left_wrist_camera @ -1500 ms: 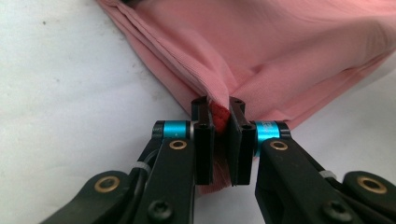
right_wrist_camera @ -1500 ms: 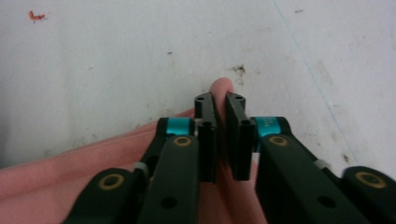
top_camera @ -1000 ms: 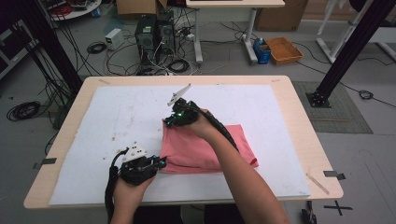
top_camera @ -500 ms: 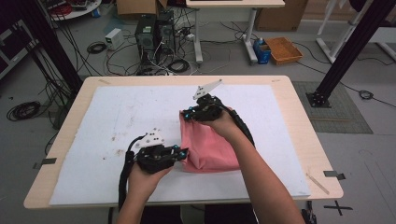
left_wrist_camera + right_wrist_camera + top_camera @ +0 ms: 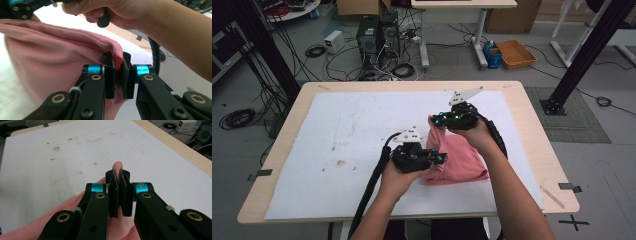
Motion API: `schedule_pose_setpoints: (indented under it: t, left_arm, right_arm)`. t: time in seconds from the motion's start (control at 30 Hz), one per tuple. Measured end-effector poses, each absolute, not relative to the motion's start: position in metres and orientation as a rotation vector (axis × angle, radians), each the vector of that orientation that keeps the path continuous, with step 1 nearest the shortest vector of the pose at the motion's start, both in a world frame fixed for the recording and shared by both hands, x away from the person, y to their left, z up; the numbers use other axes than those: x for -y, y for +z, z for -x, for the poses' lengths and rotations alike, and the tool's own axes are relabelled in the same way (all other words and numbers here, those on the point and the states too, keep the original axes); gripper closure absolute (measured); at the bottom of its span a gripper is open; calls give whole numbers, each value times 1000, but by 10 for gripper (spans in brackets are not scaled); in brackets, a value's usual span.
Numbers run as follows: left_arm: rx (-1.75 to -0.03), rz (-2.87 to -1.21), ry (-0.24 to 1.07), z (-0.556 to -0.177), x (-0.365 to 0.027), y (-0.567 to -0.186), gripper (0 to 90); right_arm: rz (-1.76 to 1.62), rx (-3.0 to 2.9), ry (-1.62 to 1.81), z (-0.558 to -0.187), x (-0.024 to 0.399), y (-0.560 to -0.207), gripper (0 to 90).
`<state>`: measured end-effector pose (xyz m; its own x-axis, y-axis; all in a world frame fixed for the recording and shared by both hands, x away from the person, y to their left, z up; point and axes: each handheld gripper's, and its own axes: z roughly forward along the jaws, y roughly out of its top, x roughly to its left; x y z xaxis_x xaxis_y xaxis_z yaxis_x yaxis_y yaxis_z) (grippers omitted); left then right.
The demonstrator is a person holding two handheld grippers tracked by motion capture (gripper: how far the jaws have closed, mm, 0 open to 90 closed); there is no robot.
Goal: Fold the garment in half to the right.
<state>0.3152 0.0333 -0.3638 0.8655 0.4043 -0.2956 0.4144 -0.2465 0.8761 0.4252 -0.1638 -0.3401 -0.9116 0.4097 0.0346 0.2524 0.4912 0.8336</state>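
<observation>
Above the table [image 5: 532,150], both forearms (raised) converge.

The pink cloth [image 5: 50,225] runs off the right gripper view's bottom edge.

white sheet [image 5: 347,140], table [image 5: 532,125], perhaps orange basket [image 5: 515,53]

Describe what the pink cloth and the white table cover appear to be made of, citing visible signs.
Pink cloth: likely a soft knit fabric, matte; fine ribbing shows and it drapes and bunches where the tongs pinch it. White table cover: possibly paper or thin sheet, matte, flat and stained; hard to tell which.
</observation>
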Motion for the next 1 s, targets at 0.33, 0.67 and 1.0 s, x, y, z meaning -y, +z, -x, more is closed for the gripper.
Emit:
schedule_pose_setpoints:
  t: [0.33,0.67,1.0]
  left_arm:
    - [-610,-1872,-105,-338,25,-389,823]
    - [-733,-1848,79,-336,-19,-383,460]
    - [-976,-1817,266,-330,-140,-389,395]
  right_arm:
    - [-716,-2521,1344,-423,210,-352,739]
    - [-826,-2443,1328,-418,233,-344,590]
    - [-817,-2646,1075,-436,181,-381,536]
